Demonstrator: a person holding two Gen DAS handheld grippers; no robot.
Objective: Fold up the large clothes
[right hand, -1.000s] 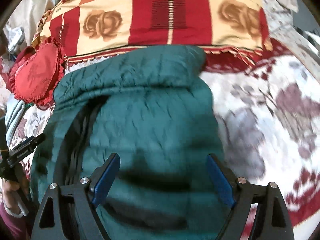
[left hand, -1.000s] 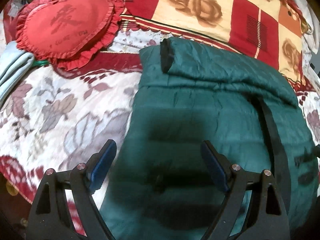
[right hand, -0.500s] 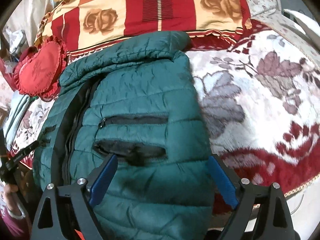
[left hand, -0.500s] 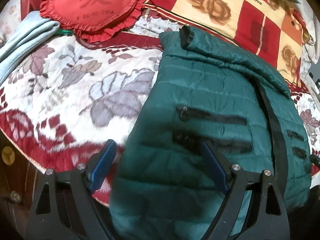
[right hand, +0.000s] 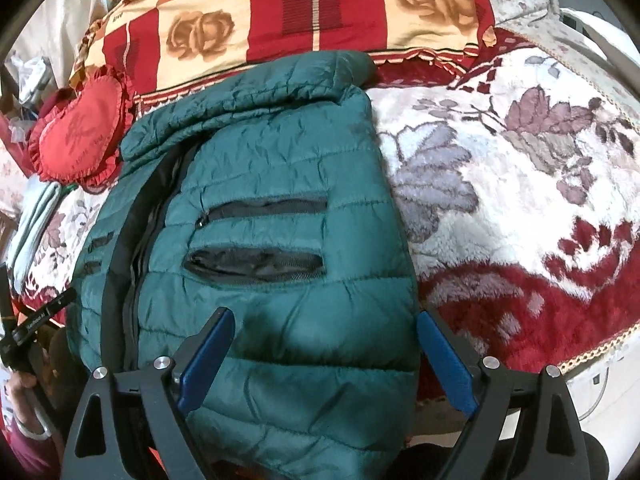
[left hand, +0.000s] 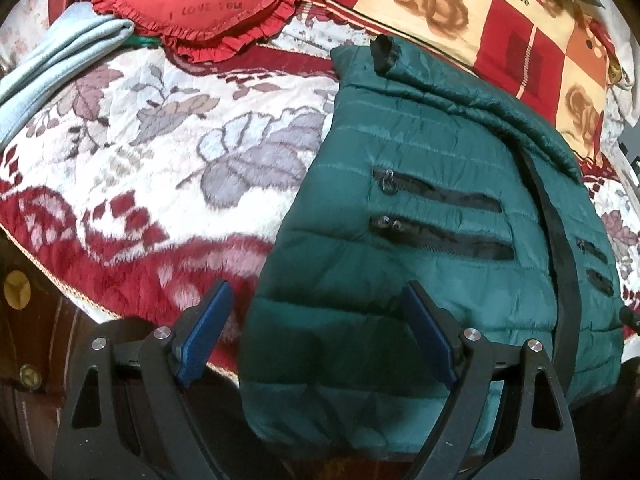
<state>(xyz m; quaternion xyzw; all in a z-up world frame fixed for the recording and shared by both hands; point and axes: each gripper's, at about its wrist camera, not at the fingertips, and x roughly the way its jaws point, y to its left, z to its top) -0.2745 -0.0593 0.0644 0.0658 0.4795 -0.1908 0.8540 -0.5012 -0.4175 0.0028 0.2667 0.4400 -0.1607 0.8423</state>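
Lay front-up on the flowered bed blanket (left hand: pixel 152 148): a green quilted jacket (left hand: pixel 420 216), collar end toward the checked rose quilt (left hand: pixel 500 12) at the head, hem hanging over the near edge of the bed. Ran black down the middle, the front zipper (left hand: pixel 560 248), with two zipped pockets on each side of it; gaped open in the right wrist view, the lower pocket (right hand: pixel 256 262). Lay folded across the collar end, a sleeve whose black cuff (left hand: pixel 383 50) showed at its tip.

Hovered over the hem's left part, the left gripper (left hand: pixel 318 338), fingers wide apart and clamped on nothing; blue pads (left hand: pixel 206 334) on both, one above the blanket's red border, the other above green fabric. Hovered likewise over the hem's right part, the right gripper (right hand: pixel 326 354), fingers spread wide and empty, the jacket's right edge just inside the outer pad. Could not tell whether either touched the cloth.

Rested beyond the jacket's left side: a red heart-shaped pillow (left hand: pixel 200 4) with a frill, and beside it a folded pale blue cloth (left hand: pixel 52 60).
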